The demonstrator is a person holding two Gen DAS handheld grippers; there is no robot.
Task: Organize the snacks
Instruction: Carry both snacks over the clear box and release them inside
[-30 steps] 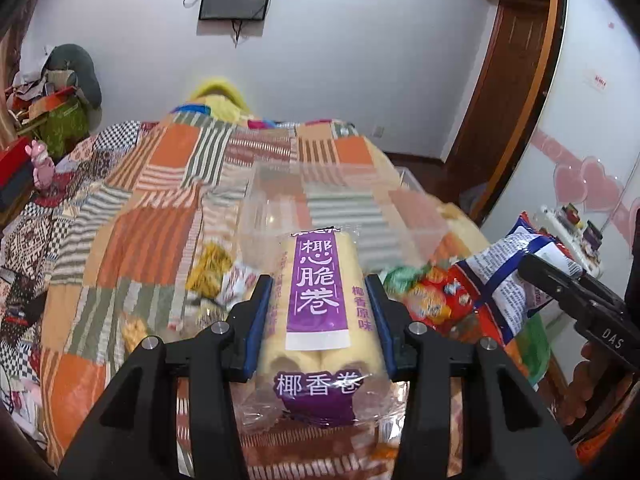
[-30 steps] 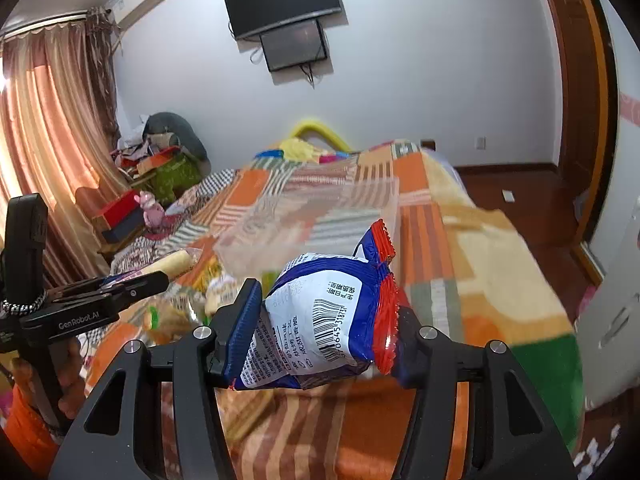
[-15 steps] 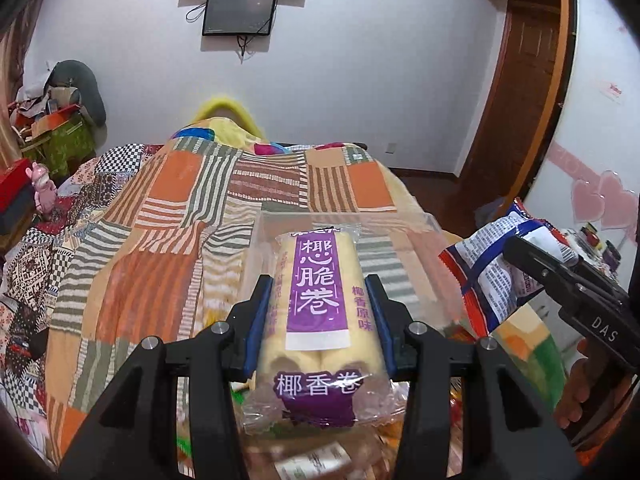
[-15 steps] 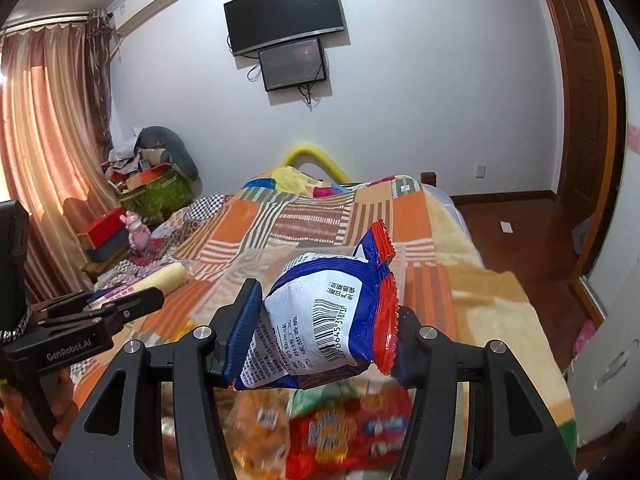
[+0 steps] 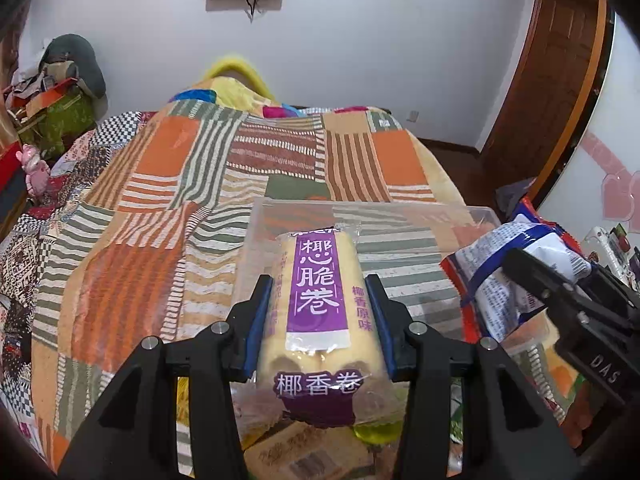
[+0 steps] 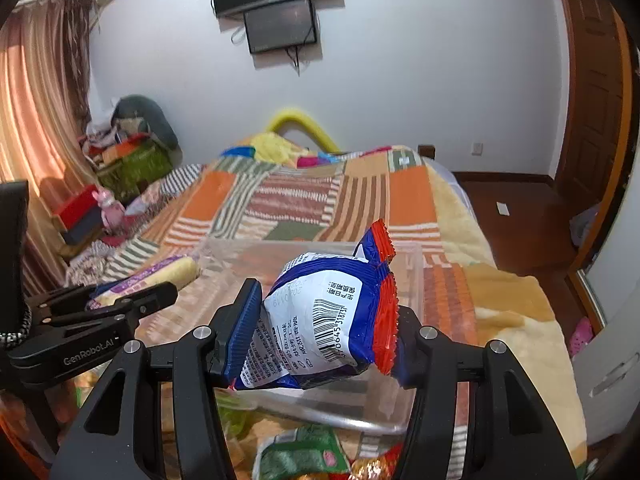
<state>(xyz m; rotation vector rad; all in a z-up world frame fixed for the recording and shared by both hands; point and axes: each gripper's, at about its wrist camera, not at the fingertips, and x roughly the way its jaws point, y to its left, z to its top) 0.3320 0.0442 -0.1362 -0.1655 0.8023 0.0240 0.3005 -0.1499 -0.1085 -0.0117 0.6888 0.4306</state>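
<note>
My left gripper [image 5: 320, 308] is shut on a yellow coconut roll pack with a purple label [image 5: 318, 292] and holds it above the near edge of a clear plastic bin [image 5: 400, 216] on the patchwork bed. My right gripper [image 6: 324, 324] is shut on a blue, white and red snack bag [image 6: 332, 320] and holds it over the same bin [image 6: 412, 280]. The bag and right gripper show at the right of the left wrist view [image 5: 520, 276]. The roll pack and left gripper show at the left of the right wrist view [image 6: 152, 280].
Several loose snack packs lie on the bed below the grippers, among them a green one [image 6: 304, 456]. The patchwork quilt [image 5: 168, 184] covers the bed. A wooden door [image 6: 592, 92] stands at right, boxes and clutter [image 6: 128, 160] at left.
Both grippers have moved forward and up with their packs, so the clear bin now lies right under them. The loose snacks have dropped toward the bottom of both views.
</note>
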